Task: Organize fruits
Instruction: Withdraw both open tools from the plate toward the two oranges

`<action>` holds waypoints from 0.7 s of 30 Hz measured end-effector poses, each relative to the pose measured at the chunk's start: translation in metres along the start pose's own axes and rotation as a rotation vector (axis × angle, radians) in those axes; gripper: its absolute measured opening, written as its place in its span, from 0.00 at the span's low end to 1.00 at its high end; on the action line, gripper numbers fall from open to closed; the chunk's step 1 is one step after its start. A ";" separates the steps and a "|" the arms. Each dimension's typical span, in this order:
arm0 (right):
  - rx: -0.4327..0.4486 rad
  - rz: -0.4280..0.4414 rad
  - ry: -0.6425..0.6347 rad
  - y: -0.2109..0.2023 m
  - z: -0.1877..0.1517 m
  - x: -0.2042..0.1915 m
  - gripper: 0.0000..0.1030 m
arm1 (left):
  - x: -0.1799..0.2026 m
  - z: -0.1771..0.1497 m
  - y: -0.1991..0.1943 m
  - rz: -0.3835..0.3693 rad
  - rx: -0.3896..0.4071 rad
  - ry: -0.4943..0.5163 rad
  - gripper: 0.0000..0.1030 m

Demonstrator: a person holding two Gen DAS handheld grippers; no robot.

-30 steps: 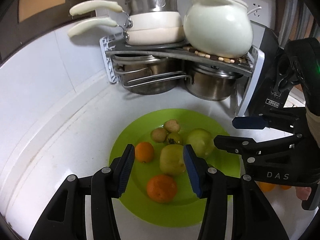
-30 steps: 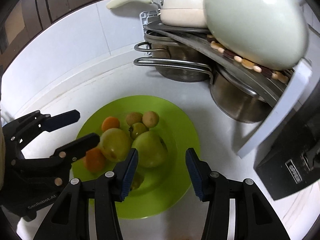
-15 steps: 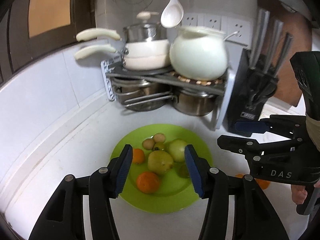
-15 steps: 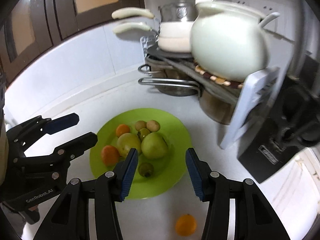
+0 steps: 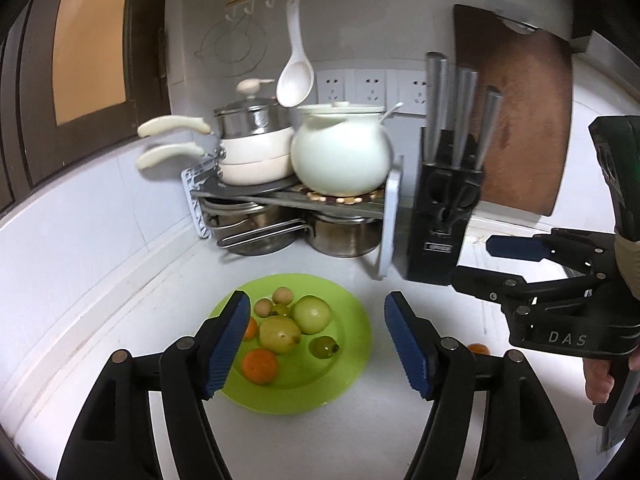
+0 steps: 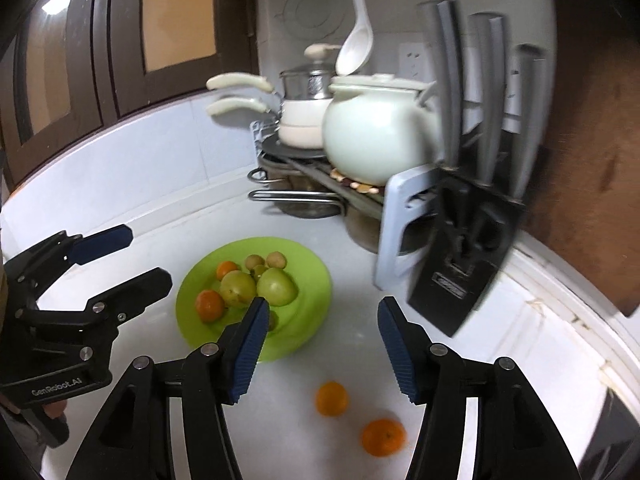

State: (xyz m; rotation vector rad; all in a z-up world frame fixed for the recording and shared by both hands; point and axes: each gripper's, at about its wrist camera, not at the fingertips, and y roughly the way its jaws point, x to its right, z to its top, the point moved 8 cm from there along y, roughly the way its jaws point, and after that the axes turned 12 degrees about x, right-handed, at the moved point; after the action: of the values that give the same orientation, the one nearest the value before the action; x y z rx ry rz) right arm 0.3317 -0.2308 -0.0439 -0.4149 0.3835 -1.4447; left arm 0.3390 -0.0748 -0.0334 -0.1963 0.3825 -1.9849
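Observation:
A lime green plate [image 5: 352,368] [image 6: 316,280] on the white counter holds two green guavas [image 5: 312,314] [image 6: 276,286], two oranges [image 5: 260,366] [image 6: 210,305], a small green fruit [image 5: 323,347] and small tan fruits [image 5: 282,295]. Two loose oranges [image 6: 331,398] [image 6: 383,437] lie on the counter right of the plate; one shows in the left wrist view [image 5: 478,349]. My left gripper [image 5: 316,346] is open and empty above the plate's near side. My right gripper [image 6: 320,354] is open and empty above the counter, between the plate and the loose oranges.
A pot rack [image 5: 296,200] with white pots and steel pans stands in the back corner. A black knife block [image 5: 444,216] and a brown cutting board [image 5: 520,120] stand to its right. A white ladle [image 5: 295,76] hangs above.
Both grippers have pulled back and up from the plate, so the plate looks smaller. The loose oranges on the counter have come into view. Both stay open.

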 end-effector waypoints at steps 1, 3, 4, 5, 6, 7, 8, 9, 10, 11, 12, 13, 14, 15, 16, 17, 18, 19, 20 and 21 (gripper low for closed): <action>0.008 -0.010 0.001 -0.005 -0.001 0.002 0.59 | 0.003 0.000 -0.002 -0.005 0.003 0.002 0.70; 0.023 -0.029 0.004 -0.016 -0.003 0.007 0.62 | 0.009 -0.001 -0.005 -0.015 0.005 0.009 0.72; 0.028 -0.037 0.007 -0.020 -0.005 0.009 0.64 | 0.013 -0.002 -0.006 -0.020 0.007 0.012 0.73; 0.032 -0.042 0.011 -0.025 -0.006 0.011 0.64 | 0.016 -0.003 -0.008 -0.027 0.009 0.017 0.75; 0.036 -0.047 0.015 -0.028 -0.008 0.013 0.65 | 0.019 -0.005 -0.009 -0.030 0.008 0.019 0.76; 0.037 -0.056 0.018 -0.032 -0.011 0.015 0.66 | 0.022 -0.006 -0.009 -0.036 0.007 0.021 0.78; 0.036 -0.060 0.020 -0.035 -0.013 0.016 0.66 | 0.025 -0.008 -0.010 -0.045 0.007 0.023 0.79; 0.034 -0.063 0.023 -0.037 -0.017 0.018 0.66 | 0.029 -0.009 -0.011 -0.052 0.009 0.026 0.79; 0.033 -0.074 0.029 -0.040 -0.021 0.020 0.66 | 0.033 -0.011 -0.011 -0.059 0.010 0.034 0.79; 0.035 -0.081 0.035 -0.042 -0.023 0.022 0.66 | 0.035 -0.013 -0.011 -0.063 0.008 0.039 0.80; 0.032 -0.089 0.042 -0.045 -0.028 0.024 0.66 | 0.039 -0.014 -0.011 -0.070 0.008 0.044 0.80; 0.028 -0.096 0.048 -0.047 -0.031 0.026 0.66 | 0.042 -0.016 -0.011 -0.079 0.008 0.050 0.80; 0.022 -0.103 0.059 -0.049 -0.035 0.029 0.66 | 0.045 -0.018 -0.010 -0.087 0.005 0.058 0.80; 0.016 -0.104 0.063 -0.049 -0.038 0.030 0.66 | 0.048 -0.020 -0.010 -0.093 0.002 0.066 0.80; 0.005 -0.109 0.069 -0.050 -0.043 0.033 0.66 | 0.052 -0.022 -0.009 -0.101 0.001 0.073 0.80; -0.001 -0.112 0.074 -0.051 -0.046 0.034 0.66 | 0.054 -0.024 -0.008 -0.108 0.000 0.080 0.80; -0.012 -0.116 0.081 -0.051 -0.052 0.036 0.66 | 0.057 -0.026 -0.007 -0.116 -0.002 0.087 0.80; -0.020 -0.121 0.083 -0.051 -0.056 0.038 0.66 | 0.060 -0.027 -0.005 -0.126 -0.003 0.092 0.80; -0.030 -0.126 0.089 -0.050 -0.061 0.040 0.66 | 0.062 -0.029 -0.003 -0.133 -0.005 0.097 0.80; -0.040 -0.127 0.095 -0.049 -0.066 0.043 0.66 | 0.064 -0.031 -0.001 -0.136 -0.010 0.102 0.80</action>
State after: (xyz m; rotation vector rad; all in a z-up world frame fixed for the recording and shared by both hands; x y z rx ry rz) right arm 0.2604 -0.2798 -0.0769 -0.4099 0.4697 -1.5861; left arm 0.3008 -0.1267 -0.0641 -0.1307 0.4542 -2.1333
